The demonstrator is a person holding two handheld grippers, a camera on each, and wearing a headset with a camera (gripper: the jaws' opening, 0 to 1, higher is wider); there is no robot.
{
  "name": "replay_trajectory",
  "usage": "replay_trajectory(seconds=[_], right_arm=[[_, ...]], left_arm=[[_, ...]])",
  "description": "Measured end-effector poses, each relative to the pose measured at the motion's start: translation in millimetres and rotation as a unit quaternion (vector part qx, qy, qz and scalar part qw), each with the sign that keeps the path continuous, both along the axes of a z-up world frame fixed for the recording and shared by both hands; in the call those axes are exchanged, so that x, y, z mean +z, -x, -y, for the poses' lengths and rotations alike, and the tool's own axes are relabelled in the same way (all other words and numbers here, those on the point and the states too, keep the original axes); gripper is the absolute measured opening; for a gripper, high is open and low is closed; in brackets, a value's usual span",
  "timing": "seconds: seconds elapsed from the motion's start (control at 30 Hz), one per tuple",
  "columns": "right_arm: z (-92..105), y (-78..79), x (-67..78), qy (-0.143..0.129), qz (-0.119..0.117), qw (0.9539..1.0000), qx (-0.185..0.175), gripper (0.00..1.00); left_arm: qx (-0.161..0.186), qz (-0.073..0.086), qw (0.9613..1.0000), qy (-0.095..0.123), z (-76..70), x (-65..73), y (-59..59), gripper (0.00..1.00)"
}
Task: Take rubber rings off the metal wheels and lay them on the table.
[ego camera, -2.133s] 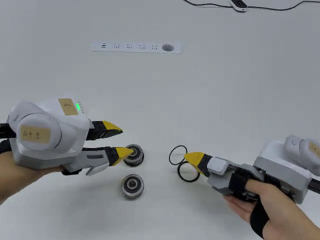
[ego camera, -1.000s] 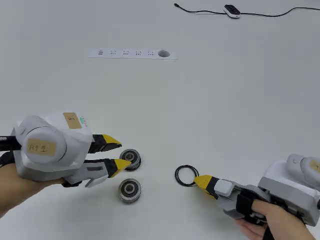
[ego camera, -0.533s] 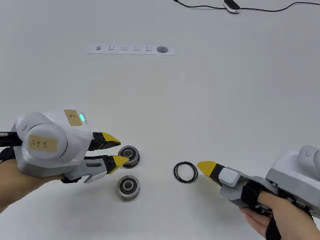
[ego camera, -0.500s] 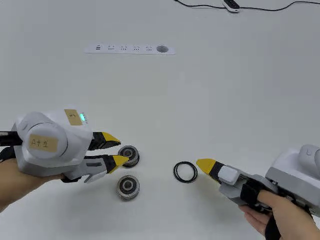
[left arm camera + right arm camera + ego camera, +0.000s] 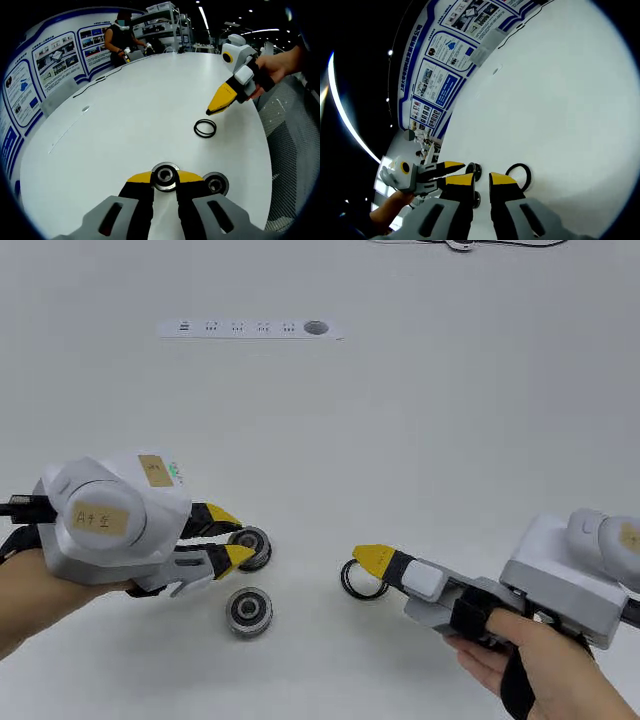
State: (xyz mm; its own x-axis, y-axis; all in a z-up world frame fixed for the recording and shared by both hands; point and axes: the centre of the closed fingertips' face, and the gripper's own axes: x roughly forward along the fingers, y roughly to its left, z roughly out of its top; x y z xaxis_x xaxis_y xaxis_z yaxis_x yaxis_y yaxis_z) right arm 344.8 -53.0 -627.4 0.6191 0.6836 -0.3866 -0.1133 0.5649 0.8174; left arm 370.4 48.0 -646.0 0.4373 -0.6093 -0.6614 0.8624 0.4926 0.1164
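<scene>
Two metal wheels lie on the white table. My left gripper (image 5: pixel 232 535) is open, and its yellow tips flank the far wheel (image 5: pixel 252 546), which sits between them in the left gripper view (image 5: pixel 165 176). The near wheel (image 5: pixel 247 610) lies loose beside it (image 5: pixel 216 183). Two black rubber rings (image 5: pixel 352 585) lie overlapped on the table to the right (image 5: pixel 205 128). My right gripper (image 5: pixel 372 560) hovers with its yellow tip just above the rings. Its jaws stand a little apart with nothing between them (image 5: pixel 481 181), and a ring (image 5: pixel 520 169) shows beside its right finger.
A white power strip (image 5: pixel 250 329) lies far back on the table, and a black cable runs along the top edge. In the left gripper view, people stand at the far end of the long table near wall posters.
My right gripper has come left and forward until its tip is over the rings. My left gripper has edged toward the far wheel, so its tips now flank it.
</scene>
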Motion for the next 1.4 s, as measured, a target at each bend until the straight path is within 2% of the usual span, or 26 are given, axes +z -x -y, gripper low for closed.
replay_trajectory(seconds=[0.27,0.6,0.97,1.1,1.27,1.4], right_arm=[[-11.1,1.0,0.6,-0.006,-0.001,0.9998,0.017,0.12],[-23.3,-1.8,-0.3,-0.014,-0.006,0.9995,0.029,0.12],[-51.7,-11.5,1.4,-0.028,-0.004,0.9978,0.060,0.16],[-64.5,-14.8,0.6,-0.030,0.000,0.9968,0.075,0.21],[-77.2,-17.6,-1.9,-0.023,0.018,0.9951,0.094,0.34],[-86.6,-17.5,-4.8,-0.018,0.021,0.9937,0.108,0.38]], left_arm=[[-0.003,-0.006,1.0000,-0.006,-0.7,-4.7,1.0,0.18],[0.000,-0.013,0.9999,0.003,-0.8,-5.9,1.0,0.17],[-0.005,-0.017,0.9998,0.005,0.6,-6.8,1.3,0.15],[-0.009,-0.016,0.9998,0.005,0.8,-6.8,1.0,0.14],[-0.014,-0.017,0.9998,0.003,0.7,-7.2,0.6,0.14],[-0.019,-0.018,0.9997,-0.001,0.8,-7.8,0.4,0.13]])
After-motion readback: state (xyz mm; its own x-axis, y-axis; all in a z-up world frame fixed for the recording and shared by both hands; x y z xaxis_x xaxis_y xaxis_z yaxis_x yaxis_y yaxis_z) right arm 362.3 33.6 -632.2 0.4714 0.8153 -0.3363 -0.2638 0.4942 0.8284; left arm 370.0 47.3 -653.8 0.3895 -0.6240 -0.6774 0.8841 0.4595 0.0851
